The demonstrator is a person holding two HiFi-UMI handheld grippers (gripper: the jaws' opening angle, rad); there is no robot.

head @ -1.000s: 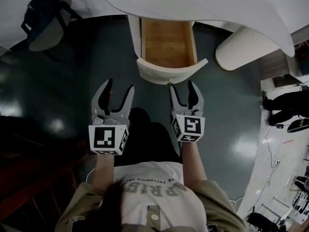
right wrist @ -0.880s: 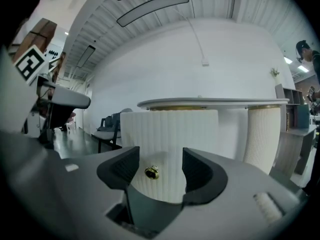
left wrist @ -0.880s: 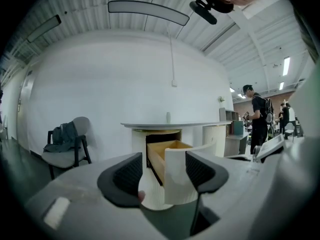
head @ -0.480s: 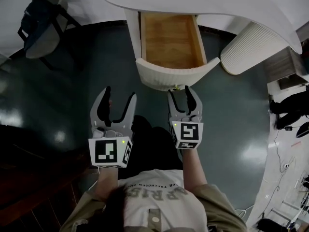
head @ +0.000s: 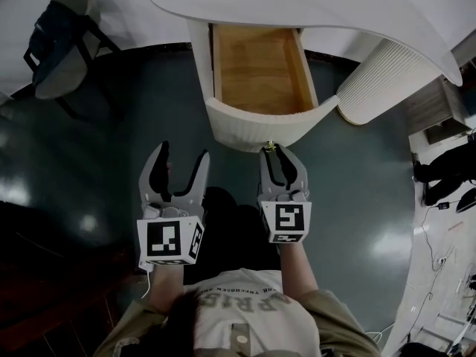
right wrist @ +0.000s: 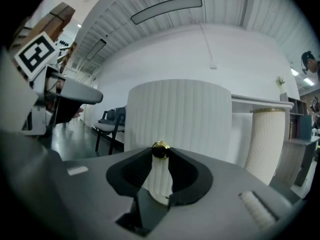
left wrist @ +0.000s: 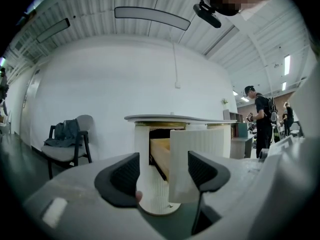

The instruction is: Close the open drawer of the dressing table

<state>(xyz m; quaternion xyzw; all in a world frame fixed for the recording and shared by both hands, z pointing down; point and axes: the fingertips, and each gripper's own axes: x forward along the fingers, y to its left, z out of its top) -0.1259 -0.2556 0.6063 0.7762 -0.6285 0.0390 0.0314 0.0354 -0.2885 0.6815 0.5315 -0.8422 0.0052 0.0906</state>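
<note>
the drawer stands pulled out from under the white desk, its ribbed front toward the person. the right gripper has its jaws closing on the small gold knob on that front, and the tips seem to touch it on both sides. the left gripper hangs beside it, jaws opening wide and empty. best to get a firm hold first, then push straight and level along the drawer's run so it doesn't skew or jam.
</note>
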